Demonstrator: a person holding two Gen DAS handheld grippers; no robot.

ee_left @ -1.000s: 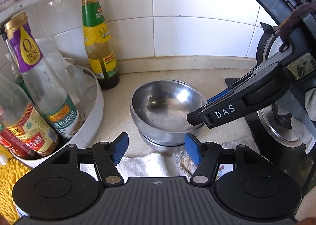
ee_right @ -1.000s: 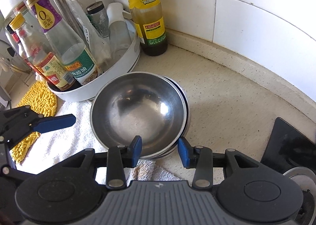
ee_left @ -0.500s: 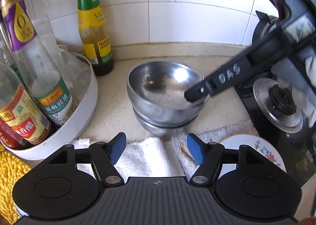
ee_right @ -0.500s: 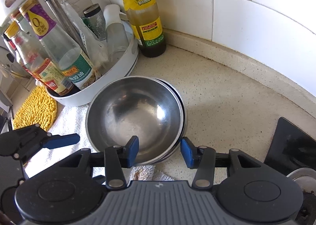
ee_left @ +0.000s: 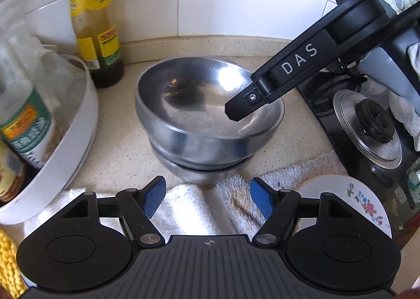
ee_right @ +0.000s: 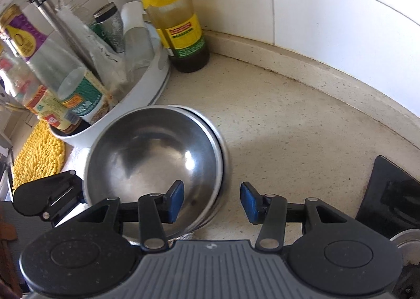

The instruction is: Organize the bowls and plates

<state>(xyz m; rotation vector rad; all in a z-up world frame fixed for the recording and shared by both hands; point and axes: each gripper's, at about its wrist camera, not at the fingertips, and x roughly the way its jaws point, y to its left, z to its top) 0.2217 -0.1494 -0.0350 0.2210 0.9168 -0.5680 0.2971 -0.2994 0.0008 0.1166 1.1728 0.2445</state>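
A steel bowl (ee_left: 194, 105) sits nested in another steel bowl (ee_left: 199, 167) on the beige counter; the stack also shows in the right wrist view (ee_right: 149, 170). My right gripper (ee_right: 211, 200) is open, its left finger over the top bowl's near rim and its right finger outside the stack. In the left wrist view that finger (ee_left: 275, 89) reaches over the bowl's right rim. My left gripper (ee_left: 207, 198) is open and empty, just short of the stack, above a white towel (ee_left: 199, 209). A white floral plate (ee_left: 349, 199) lies at the right.
A white round caddy (ee_left: 76, 147) full of sauce bottles stands left of the bowls. A green-capped bottle (ee_right: 176, 18) stands at the tiled wall. A yellow mat (ee_right: 36, 152) lies at the left. A black stove with a burner (ee_left: 370, 126) is at the right.
My right gripper has opened wider and drawn back slightly from the top bowl. My left gripper has pulled back and risen, so the floral plate came into view.
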